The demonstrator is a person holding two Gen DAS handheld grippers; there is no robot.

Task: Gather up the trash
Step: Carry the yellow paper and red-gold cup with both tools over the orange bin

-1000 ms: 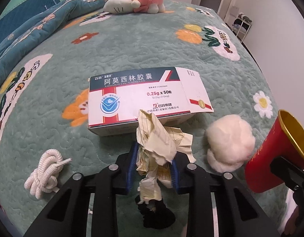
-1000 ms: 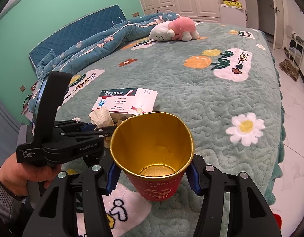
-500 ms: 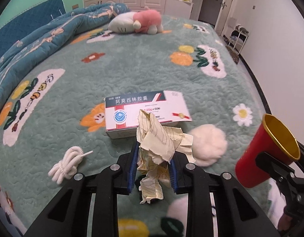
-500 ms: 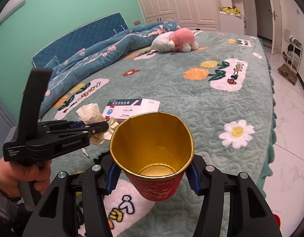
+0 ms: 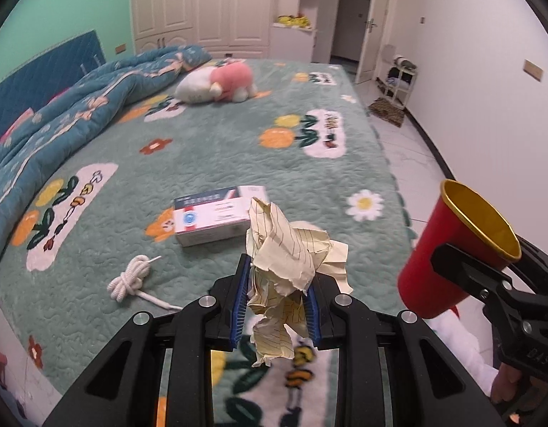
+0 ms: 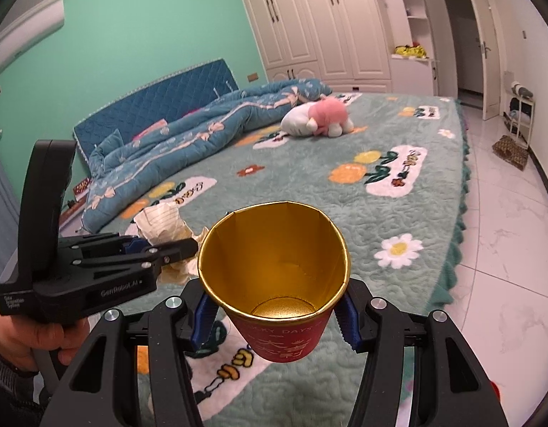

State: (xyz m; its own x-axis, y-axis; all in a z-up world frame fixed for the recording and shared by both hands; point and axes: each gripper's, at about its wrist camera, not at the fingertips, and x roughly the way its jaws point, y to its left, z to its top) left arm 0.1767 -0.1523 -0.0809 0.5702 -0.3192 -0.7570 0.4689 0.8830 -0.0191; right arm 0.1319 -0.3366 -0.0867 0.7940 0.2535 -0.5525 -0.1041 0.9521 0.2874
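From the left wrist camera, the left hand-held gripper (image 5: 275,306) has its blue pads drawn fairly close and clamped on a crumpled wad of lined yellow paper (image 5: 286,259). The wad bulges above the fingertips and a torn strip hangs below them, clear of the bed (image 5: 210,149). Beyond it, on the green quilted cover, lie a medicine box (image 5: 217,217) and, further left, a coiled white cord (image 5: 130,277). At the right edge, the right hand-held gripper (image 5: 469,277) carries a red paper cup (image 5: 441,249), tilted, its gold mouth turned up and away.

From the right wrist camera, the right hand-held gripper (image 6: 275,316) stands about half open with both pads pressed on the red paper cup (image 6: 274,284), which sits upright between them; its gold inside looks empty, though glare makes the bottom hard to read. To the left, the left hand-held gripper (image 6: 188,247) holds the paper wad (image 6: 160,224) just beside the cup's rim, at about its height. A pink and white plush toy (image 6: 316,117) lies far back on the bed (image 6: 398,213).
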